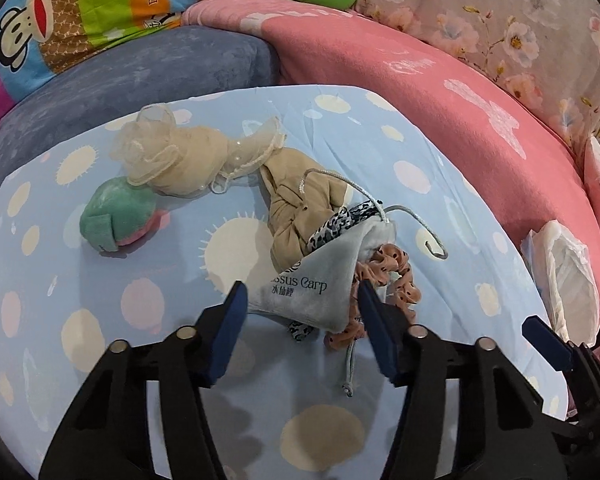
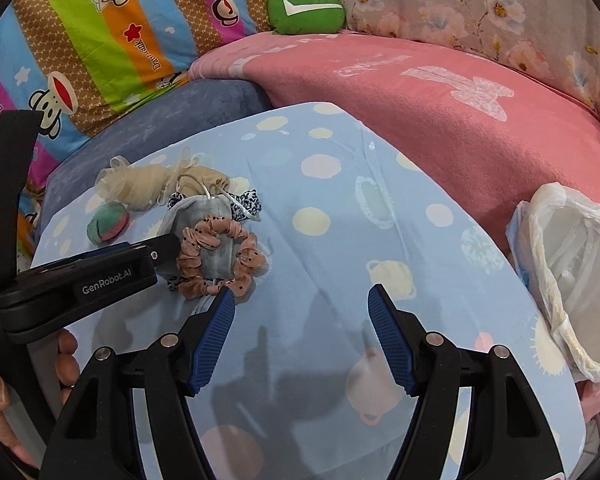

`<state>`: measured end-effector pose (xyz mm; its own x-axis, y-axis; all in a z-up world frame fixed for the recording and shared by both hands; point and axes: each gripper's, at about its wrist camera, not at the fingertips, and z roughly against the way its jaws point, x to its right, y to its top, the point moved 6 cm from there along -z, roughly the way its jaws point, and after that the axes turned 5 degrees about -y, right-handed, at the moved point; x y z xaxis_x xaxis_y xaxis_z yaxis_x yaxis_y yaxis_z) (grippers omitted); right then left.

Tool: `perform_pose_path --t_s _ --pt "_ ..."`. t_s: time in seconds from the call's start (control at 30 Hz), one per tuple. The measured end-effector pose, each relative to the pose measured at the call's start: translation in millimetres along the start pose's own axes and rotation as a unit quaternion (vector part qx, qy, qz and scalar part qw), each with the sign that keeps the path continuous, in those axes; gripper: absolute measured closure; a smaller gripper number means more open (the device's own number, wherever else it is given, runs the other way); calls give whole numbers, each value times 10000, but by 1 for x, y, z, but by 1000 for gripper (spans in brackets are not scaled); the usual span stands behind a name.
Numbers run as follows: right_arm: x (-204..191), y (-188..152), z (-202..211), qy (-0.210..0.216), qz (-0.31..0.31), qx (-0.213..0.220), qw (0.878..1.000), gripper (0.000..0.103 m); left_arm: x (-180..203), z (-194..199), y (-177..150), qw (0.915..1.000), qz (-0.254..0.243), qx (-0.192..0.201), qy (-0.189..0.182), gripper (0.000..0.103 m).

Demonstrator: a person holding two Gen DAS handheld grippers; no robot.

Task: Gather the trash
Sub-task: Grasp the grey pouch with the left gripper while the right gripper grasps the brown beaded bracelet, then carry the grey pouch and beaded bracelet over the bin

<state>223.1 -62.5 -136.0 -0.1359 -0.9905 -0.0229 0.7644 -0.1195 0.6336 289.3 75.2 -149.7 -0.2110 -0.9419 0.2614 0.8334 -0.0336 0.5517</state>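
Your left gripper [image 1: 300,328] is open wide, with the grey pouch [image 1: 312,280] sitting right between its fingers, at 12 o'clock in the left view. The pink scrunchie [image 1: 388,276] lies on top of it, touching the right finger. Push down a bit, then squeeze so you catch both. Your right gripper [image 2: 300,336] is open wide too and holds nothing. The white bag [image 2: 568,280] waits at 3 o'clock.
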Motion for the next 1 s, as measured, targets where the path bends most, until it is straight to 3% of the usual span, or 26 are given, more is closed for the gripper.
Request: perform_pose_path --t_s 0.07,0.17,0.43,0.53,0.6,0.7,1.0 --pt "-5 2 -6 11 19 -23 10000 37 -1 -5 0 9999 34 -103 -100 81" --pt "-12 5 -18 83 12 -100 9999 40 -4 -4 0 9994 135 -130 -275 94" --pt "-33 7 -44 344 -4 -315 9989 58 -10 9 2 9996 180 13 -237 98" --pt "-41 2 -53 418 32 -465 9980 75 -12 11 1 9995 208 10 -220 98" --pt "-43 -3 -58 480 34 -569 9972 95 -13 13 -1 9997 186 19 -163 98" --pt "-41 -7 -54 486 7 -550 9973 100 -11 17 -2 9999 143 47 -80 98" --pt "-6 13 -6 356 -218 -68 9991 101 18 40 0 9996 -19 228 -164 99"
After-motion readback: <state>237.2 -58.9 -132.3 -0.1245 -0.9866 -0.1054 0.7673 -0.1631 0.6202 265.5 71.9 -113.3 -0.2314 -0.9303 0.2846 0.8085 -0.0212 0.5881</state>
